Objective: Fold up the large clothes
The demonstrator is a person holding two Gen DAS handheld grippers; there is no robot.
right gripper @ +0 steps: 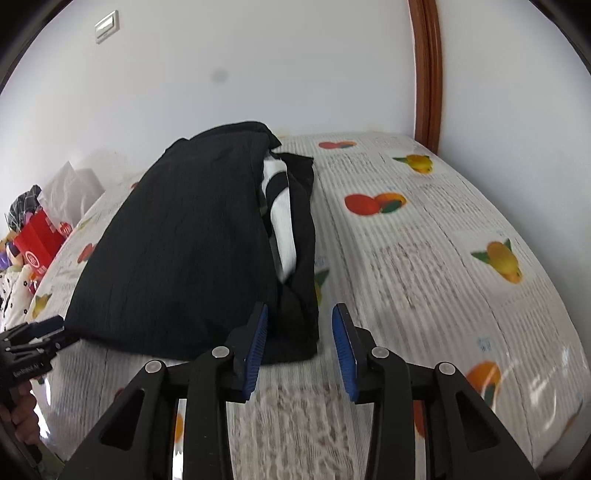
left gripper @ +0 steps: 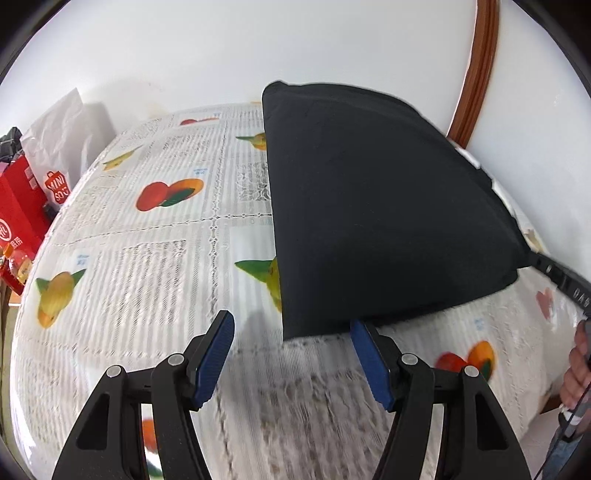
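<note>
**Mia:** What is the big thing with the fruit on it?

**Ben:** That is the table [left gripper: 155, 236]. It has a white lacy cloth [right gripper: 424, 258] on top, with pictures of oranges, red fruit and yellow fruit. The cloth shines a bit near the front edge, like it has clear plastic over it.

**Mia:** Where are the clothes?

**Ben:** The black folded clothes [left gripper: 369, 206] lie flat on the table. From the right wrist view you can see a white piece with dark stripes [right gripper: 280, 221] tucked inside the black layers, on their right side.

**Mia:** What are the two grabbers doing?

**Ben:** The left gripper [left gripper: 291, 325] has its jaws spread wide. One blue pad sits right at the near edge of the black clothes, and the other is over bare cloth. It holds nothing. The right gripper [right gripper: 299, 314] has its jaws spread too, with the near corner of the clothes between them. It is not pinching.

**Mia:** What is the room like?

**Ben:** The wall [right gripper: 258, 74] behind the table is plain white. A brown wooden frame [right gripper: 428, 74] runs up the wall on the right. There is a white switch plate [right gripper: 107, 26] high up on the left. Past the left side of the table there is a red box [left gripper: 18, 206] and a white bag [left gripper: 62, 129].
</note>
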